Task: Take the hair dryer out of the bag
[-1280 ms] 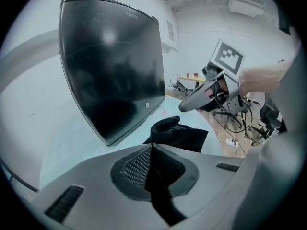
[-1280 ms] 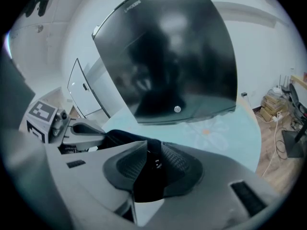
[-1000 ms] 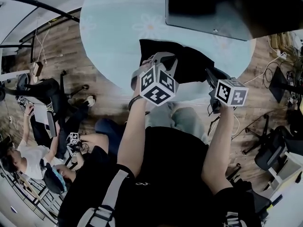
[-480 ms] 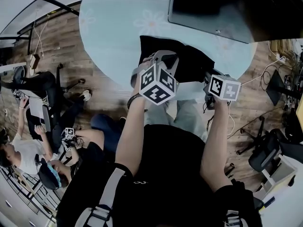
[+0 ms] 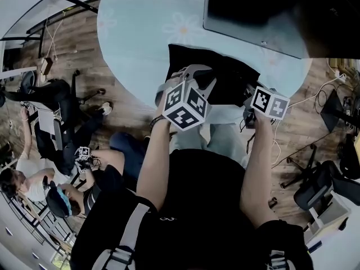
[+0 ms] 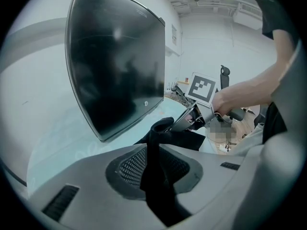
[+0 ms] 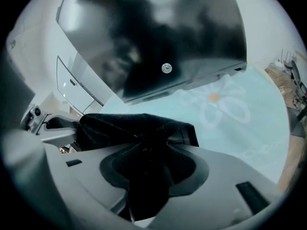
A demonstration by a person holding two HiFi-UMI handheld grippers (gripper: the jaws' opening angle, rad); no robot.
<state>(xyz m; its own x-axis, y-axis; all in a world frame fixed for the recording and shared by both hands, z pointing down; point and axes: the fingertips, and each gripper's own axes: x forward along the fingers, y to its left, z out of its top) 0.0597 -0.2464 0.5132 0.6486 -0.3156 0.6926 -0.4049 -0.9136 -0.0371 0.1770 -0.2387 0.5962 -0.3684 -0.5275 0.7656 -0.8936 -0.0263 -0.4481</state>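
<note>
Head view puts you at the very start of the job. At mid-frame the black bag [image 5: 230,77] lies on the pale blue table [image 5: 129,32]. No hair dryer shows in any view, so it is most likely inside the bag, with nothing drawn out yet.

Just left of centre, your left gripper [image 5: 197,75] sits over the bag's left part. Its jaws have just been opening and stand partway apart. A strip of bag cloth runs between them, and the pads do not look to press it.

At the bag's right edge, your right gripper [image 5: 246,100] has also just been opening. Its jaws are wide, with a bunch of the cloth between them.

You have yet to find the bag's mouth, reach in, grip the hair dryer and lift it clear.
</note>
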